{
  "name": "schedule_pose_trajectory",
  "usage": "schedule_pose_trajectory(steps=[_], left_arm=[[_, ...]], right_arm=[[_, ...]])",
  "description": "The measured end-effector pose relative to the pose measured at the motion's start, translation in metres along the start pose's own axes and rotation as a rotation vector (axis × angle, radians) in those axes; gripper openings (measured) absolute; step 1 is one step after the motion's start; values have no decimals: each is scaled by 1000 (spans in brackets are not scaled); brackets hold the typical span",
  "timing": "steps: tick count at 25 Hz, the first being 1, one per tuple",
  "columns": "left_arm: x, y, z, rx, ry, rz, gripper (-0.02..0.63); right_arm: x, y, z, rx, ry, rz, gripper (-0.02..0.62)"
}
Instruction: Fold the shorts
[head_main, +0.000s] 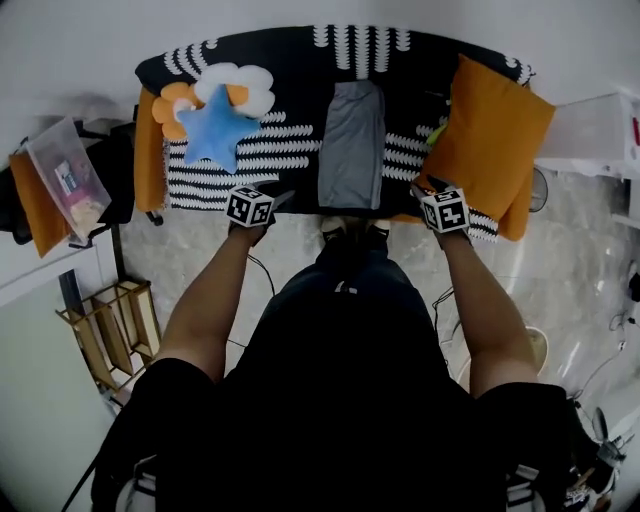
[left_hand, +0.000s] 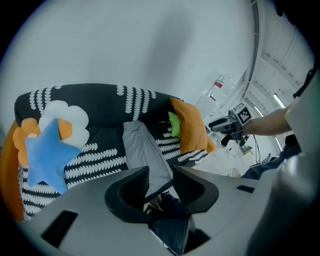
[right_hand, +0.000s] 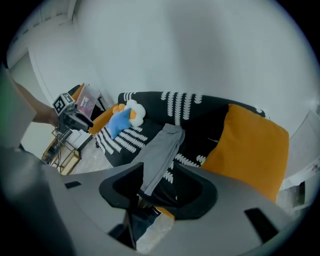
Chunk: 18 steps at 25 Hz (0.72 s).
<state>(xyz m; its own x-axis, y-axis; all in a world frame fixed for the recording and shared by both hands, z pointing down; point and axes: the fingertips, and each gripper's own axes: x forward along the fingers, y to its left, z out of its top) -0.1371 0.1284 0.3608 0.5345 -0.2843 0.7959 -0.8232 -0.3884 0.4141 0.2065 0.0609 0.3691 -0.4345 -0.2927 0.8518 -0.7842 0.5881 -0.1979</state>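
Observation:
A pair of grey shorts (head_main: 352, 145) lies as a long narrow strip on the seat of the black sofa (head_main: 300, 60) with white markings; one end hangs over the front edge. My left gripper (head_main: 278, 198) hovers at the sofa's front edge, left of the shorts and apart from them. My right gripper (head_main: 421, 187) hovers to their right, in front of the orange pillow. In the left gripper view the jaws (left_hand: 161, 172) stand open and empty, with the shorts (left_hand: 145, 150) beyond. The right gripper (right_hand: 159, 170) is open too, the shorts (right_hand: 162, 150) ahead of it.
A blue star plush (head_main: 215, 128) and a white-and-orange flower cushion (head_main: 240, 85) lie at the sofa's left. A large orange pillow (head_main: 490, 140) leans at the right. A wooden rack (head_main: 110, 325) stands on the floor at left, and a white box (head_main: 595, 135) at right.

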Motion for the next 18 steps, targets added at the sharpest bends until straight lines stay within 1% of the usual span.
schedule_pose_trajectory(steps=[3, 6, 8, 14, 18], left_arm=[[20, 0, -6, -25, 33, 7, 167], [41, 7, -17, -72, 47, 11, 167], [56, 14, -27, -89, 62, 12, 167], [110, 39, -79, -177, 97, -40, 167], [157, 69, -107, -187, 132, -81, 167]], right_arm=[[23, 4, -22, 19, 24, 40, 193], [49, 14, -46, -6, 68, 90, 193], [66, 19, -60, -9, 87, 109, 192], [120, 36, -109, 75, 122, 122, 183], [165, 39, -146, 191, 123, 105, 176]])
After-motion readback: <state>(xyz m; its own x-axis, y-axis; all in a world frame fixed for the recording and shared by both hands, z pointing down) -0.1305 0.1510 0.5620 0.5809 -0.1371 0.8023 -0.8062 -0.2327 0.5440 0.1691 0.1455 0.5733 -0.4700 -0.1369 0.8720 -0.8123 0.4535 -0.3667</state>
